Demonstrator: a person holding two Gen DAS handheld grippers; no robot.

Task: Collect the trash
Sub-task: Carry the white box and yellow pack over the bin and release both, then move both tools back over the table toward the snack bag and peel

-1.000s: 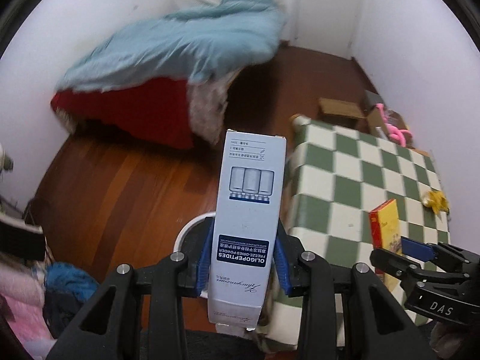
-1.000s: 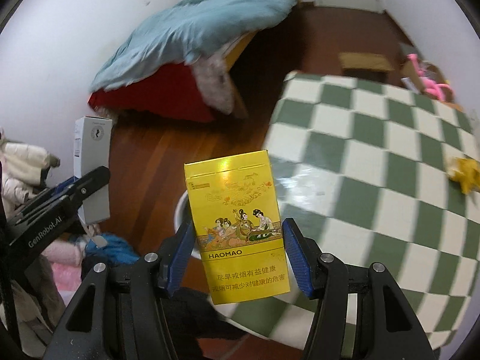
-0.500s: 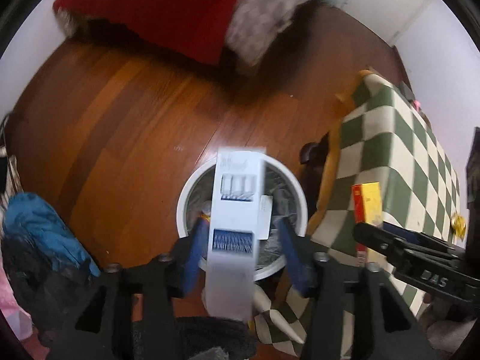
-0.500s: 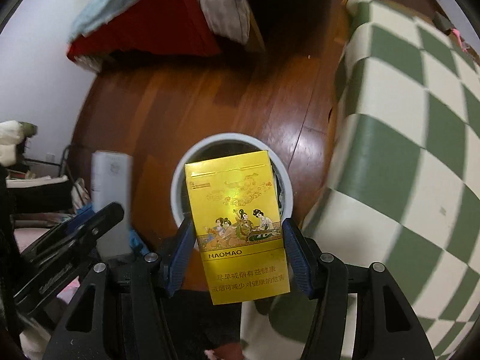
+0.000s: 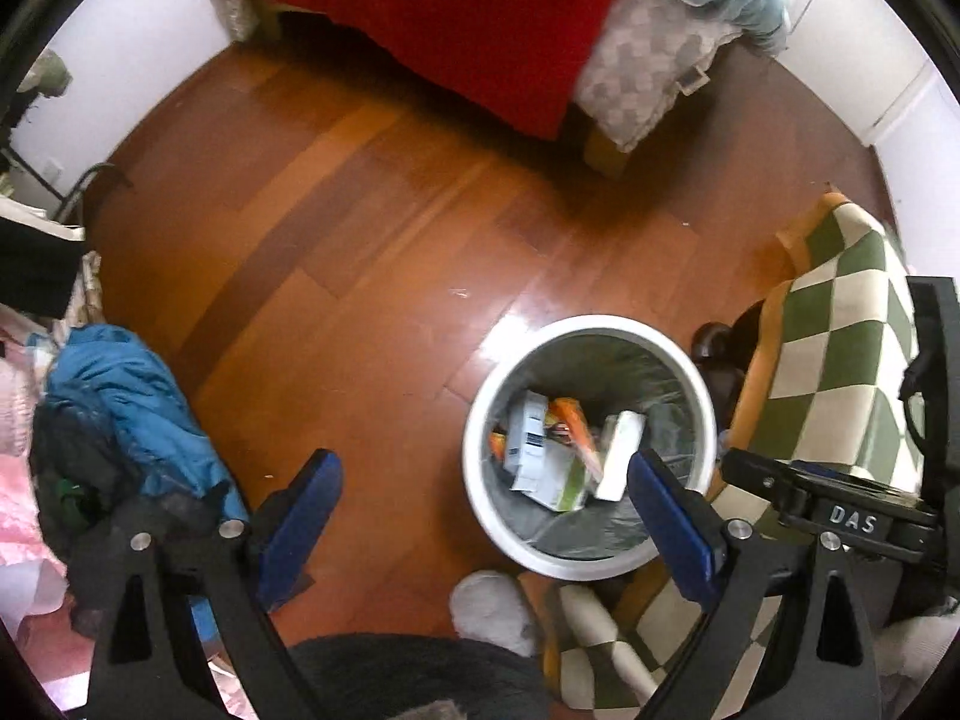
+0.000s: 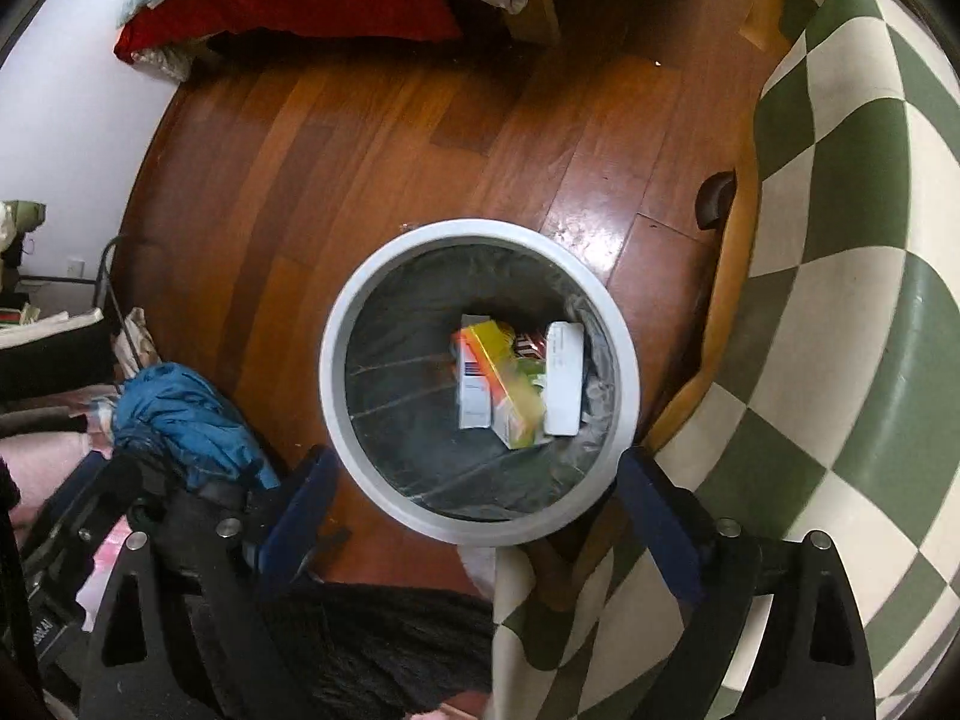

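Note:
A white round trash bin [image 5: 480, 420] with a grey liner stands on the wooden floor beside the table; it also shows in the right wrist view [image 6: 336, 324]. Inside lie a white-and-blue box [image 6: 472, 387], a yellow cigarette pack [image 6: 504, 381], blurred, and another white box [image 6: 564, 378]. The boxes show in the left wrist view too [image 5: 528, 441]. My left gripper [image 5: 486, 504] is open and empty, above the floor just left of the bin. My right gripper [image 6: 477, 507] is open and empty, directly above the bin's near rim.
A table with a green-and-white checked cloth [image 6: 852, 276] stands right of the bin. A bed with red and blue covers [image 5: 480, 18] is at the far side. Blue and pink clothes [image 5: 120, 408] are piled on the left.
Both grippers tilted down over the bin and opened. The white-and-blue box left the left gripper and the yellow pack left the right gripper; both are now in the bin.

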